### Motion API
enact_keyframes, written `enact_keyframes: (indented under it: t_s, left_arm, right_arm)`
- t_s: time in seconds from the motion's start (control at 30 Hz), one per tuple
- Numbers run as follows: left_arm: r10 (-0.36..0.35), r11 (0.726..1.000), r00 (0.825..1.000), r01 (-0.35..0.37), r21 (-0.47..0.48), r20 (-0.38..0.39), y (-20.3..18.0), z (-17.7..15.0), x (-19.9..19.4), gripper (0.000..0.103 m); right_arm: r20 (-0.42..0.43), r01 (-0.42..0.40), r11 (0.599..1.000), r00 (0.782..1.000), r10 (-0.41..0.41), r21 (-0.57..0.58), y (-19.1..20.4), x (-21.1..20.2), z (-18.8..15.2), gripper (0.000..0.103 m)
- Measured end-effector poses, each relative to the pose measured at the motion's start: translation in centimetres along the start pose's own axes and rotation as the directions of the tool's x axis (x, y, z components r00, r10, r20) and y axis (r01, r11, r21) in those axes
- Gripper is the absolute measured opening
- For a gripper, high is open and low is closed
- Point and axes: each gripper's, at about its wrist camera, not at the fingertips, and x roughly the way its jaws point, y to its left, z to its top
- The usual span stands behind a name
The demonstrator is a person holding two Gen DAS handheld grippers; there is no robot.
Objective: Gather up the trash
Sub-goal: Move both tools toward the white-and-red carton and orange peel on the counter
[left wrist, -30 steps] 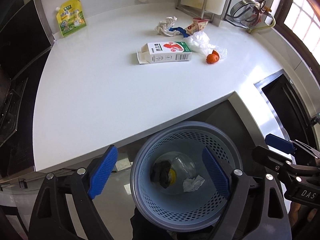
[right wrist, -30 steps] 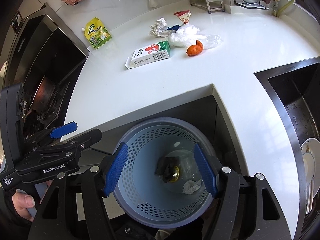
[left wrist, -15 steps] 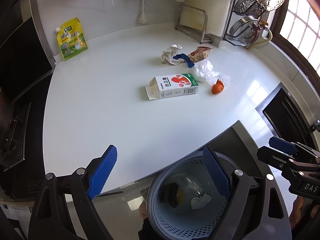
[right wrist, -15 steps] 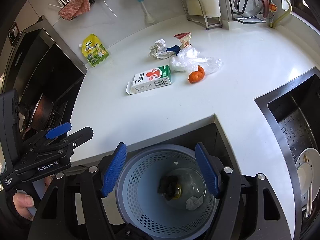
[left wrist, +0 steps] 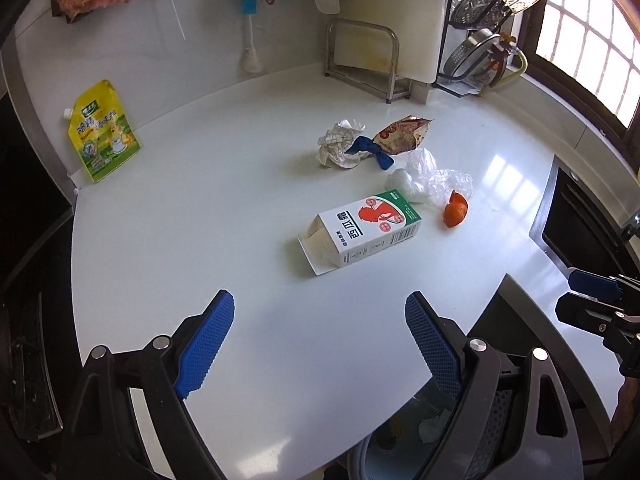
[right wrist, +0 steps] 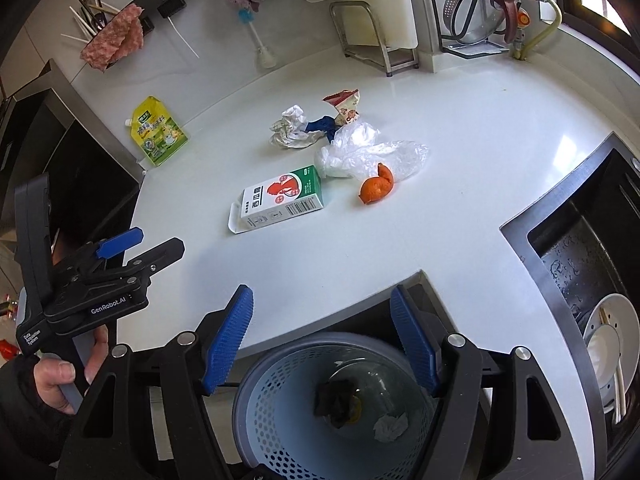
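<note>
Trash lies on the white counter (left wrist: 200, 220): a white-green carton (left wrist: 362, 232) on its side, an orange peel (left wrist: 456, 210), a clear plastic bag (left wrist: 428, 180), crumpled paper (left wrist: 338, 144), a blue scrap (left wrist: 370, 151) and a snack wrapper (left wrist: 402, 136). The same carton (right wrist: 282, 198) and peel (right wrist: 377, 188) show in the right wrist view. A perforated blue bin (right wrist: 320, 408) below the counter edge holds some trash. My left gripper (left wrist: 320, 344) is open and empty over the counter's front. My right gripper (right wrist: 324, 340) is open and empty above the bin.
A yellow refill pouch (left wrist: 102, 132) leans at the back left wall. A cutting-board rack (left wrist: 368, 60) and a dish rack (left wrist: 488, 36) stand at the back. A sink (right wrist: 592, 280) with a plate is on the right, a stove (right wrist: 56, 152) on the left.
Both grippers have risen and tilted up from over the bin toward the counter. The bin has slid to the bottom of both views. Both stay open and empty.
</note>
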Motion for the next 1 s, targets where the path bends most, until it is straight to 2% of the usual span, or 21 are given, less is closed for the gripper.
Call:
enact_keyframes:
  t_s: [0.27, 0.5, 0.77, 1.0]
  left_arm:
    - [-0.117, 0.983, 0.993, 0.118, 0.14, -0.009, -0.6, 3.2, 4.9, 0.086]
    - [-0.215, 0.938, 0.975, 0.22, 0.269, -0.047, -2.5, 4.6, 8.8, 0.087]
    - [-0.251, 0.895, 0.964, 0.268, 0.357, -0.092, -3.1, 5.4, 11.9, 0.087]
    - [-0.284, 0.865, 0.949, 0.316, 0.39, -0.14, -3.6, 5.2, 13.5, 0.087]
  right_arm:
    - [0.022, 0.069, 0.991, 0.997, -0.072, 0.118, -1.5, 0.9, 1.1, 0.068]
    - [0.026, 0.099, 0.972, 0.994, -0.107, 0.212, -3.1, 1.6, 0.6, 0.069]
    - [0.019, 0.102, 0.953, 0.994, -0.112, 0.284, -4.0, 2.4, 0.0, 0.069]
    - [0.015, 0.111, 0.95, 0.993, -0.121, 0.29, -4.0, 3.0, 0.5, 0.069]
